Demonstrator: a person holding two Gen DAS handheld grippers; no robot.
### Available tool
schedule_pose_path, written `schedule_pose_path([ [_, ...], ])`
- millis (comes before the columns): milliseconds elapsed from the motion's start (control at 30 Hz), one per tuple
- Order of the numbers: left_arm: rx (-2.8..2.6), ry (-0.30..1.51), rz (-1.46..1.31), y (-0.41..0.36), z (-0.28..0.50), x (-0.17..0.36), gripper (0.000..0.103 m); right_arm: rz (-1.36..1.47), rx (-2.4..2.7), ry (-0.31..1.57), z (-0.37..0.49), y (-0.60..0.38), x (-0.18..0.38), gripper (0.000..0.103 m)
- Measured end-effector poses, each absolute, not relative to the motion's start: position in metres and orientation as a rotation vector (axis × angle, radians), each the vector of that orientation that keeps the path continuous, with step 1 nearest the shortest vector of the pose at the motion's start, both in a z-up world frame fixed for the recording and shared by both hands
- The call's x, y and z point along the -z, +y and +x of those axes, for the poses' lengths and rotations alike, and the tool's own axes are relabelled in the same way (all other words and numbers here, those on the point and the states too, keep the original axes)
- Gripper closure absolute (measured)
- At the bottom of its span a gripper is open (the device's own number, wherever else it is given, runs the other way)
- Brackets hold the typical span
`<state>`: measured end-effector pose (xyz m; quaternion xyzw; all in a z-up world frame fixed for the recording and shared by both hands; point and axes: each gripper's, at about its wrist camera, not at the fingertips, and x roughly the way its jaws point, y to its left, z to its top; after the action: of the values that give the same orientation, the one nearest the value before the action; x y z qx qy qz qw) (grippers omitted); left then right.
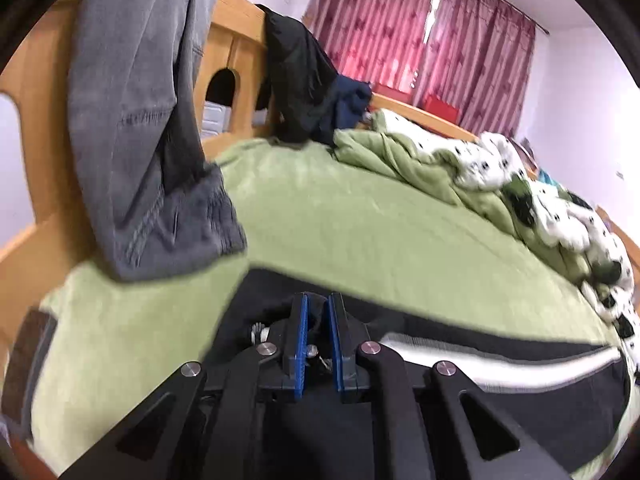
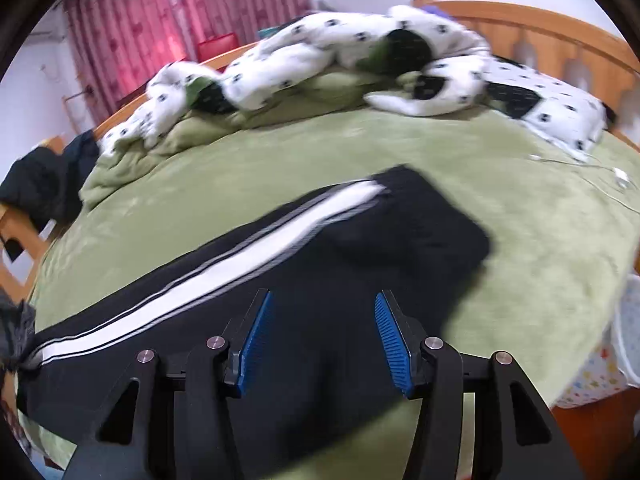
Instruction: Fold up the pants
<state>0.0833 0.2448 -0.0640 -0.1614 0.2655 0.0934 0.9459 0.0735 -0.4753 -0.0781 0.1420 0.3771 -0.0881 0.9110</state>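
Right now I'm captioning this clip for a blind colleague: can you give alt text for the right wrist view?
The right gripper, jaws open with nothing between them, hovers over black pants with a white side stripe, spread on a green bedspread. A spotted white duvet is bunched along the bed's far side before pink curtains.

Grey jeans [image 1: 144, 128] hang over the wooden footboard [image 1: 36, 92] at the bed's end, dark clothes [image 1: 308, 92] heaped on the rail beside them. A spotted white duvet [image 2: 320, 52] lies bunched along the far edge of the green blanket [image 1: 360, 216], before pink curtains [image 1: 424, 40].
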Motion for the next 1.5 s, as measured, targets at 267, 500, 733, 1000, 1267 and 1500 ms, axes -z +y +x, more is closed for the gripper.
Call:
schedule_pose_path([
  [267,-0.212,0.569,-0.338,0.266,0.146,0.075,0.092,0.122,-0.024,0.878,0.137,-0.375,0.107,0.051],
  [500,-0.157,0.588,-0.322,0.268,0.144,0.084,0.032,0.02,-0.175,0.915,0.177,-0.322,0.12,0.048],
  [733,-0.198,0.731,-0.246,0.265,0.163,0.106,0.031,-0.136,-0.344,0.918,0.217,-0.274,0.126,0.04],
  [1000,-0.264,0.777,-0.283,0.276,0.172,0.123,0.067,-0.344,-0.457,1.006,0.251,-0.237,0.156,0.045],
  [1267,-0.226,0.652,-0.324,0.285,0.151,0.11,0.082,-0.352,-0.453,0.862,0.238,-0.239,0.126,0.099],
  [1500,-0.286,0.691,-0.277,0.28,0.175,0.12,0.082,-0.327,-0.436,0.892,0.264,-0.237,0.149,0.099],
])
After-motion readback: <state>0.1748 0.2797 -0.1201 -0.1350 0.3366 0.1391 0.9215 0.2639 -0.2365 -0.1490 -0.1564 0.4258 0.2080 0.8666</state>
